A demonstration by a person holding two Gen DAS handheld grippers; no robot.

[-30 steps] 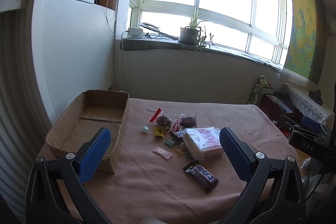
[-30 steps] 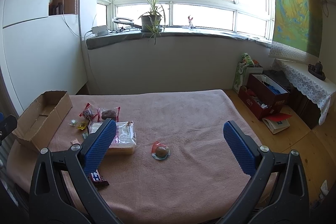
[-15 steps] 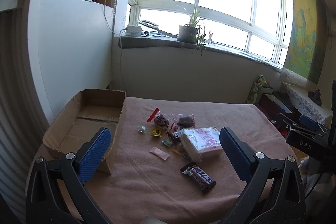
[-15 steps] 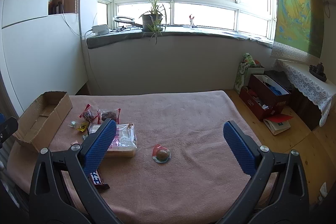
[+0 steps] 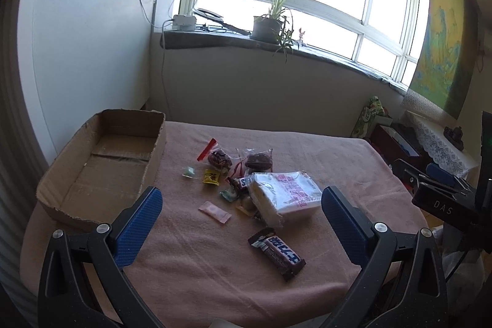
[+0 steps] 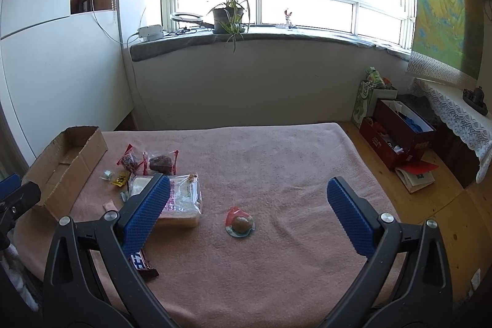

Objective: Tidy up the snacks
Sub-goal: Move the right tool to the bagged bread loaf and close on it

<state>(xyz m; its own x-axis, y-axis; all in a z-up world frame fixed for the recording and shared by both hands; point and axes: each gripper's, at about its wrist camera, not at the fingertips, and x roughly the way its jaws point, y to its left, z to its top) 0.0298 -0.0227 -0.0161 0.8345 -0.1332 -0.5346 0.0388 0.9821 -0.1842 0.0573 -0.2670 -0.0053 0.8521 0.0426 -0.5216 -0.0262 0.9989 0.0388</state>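
- Left gripper: black frame with blue textured pads, jaws spread wide, nothing held; it hangs above the near edge of the table covered with a pink cloth.
- Right gripper: same build, jaws spread wide, nothing held, above the near part of the same table.
- Open shallow brown cardboard box: ahead and to the left of the left gripper, its near corner just beyond the left pad; nothing is seen inside it.
- Dark brown chocolate bar in a wrapper with white lettering: between the left gripper's pads, nearer the right pad, lying flat on the cloth.
- Clear plastic bag of white sliced bread with pink print: just ahead of the chocolate bar; in the right wrist view it is partly hidden behind the right gripper's left pad.
- Small pink sachet: between the left gripper's pads, left of the bread bag.
- Small yellow sweet packet and two clear bags with red trim holding dark brown pieces: farther ahead, beyond the bread bag.
- Round brown snack on a red and white wrapper: lies alone between the right gripper's pads, well apart from the bread bag.
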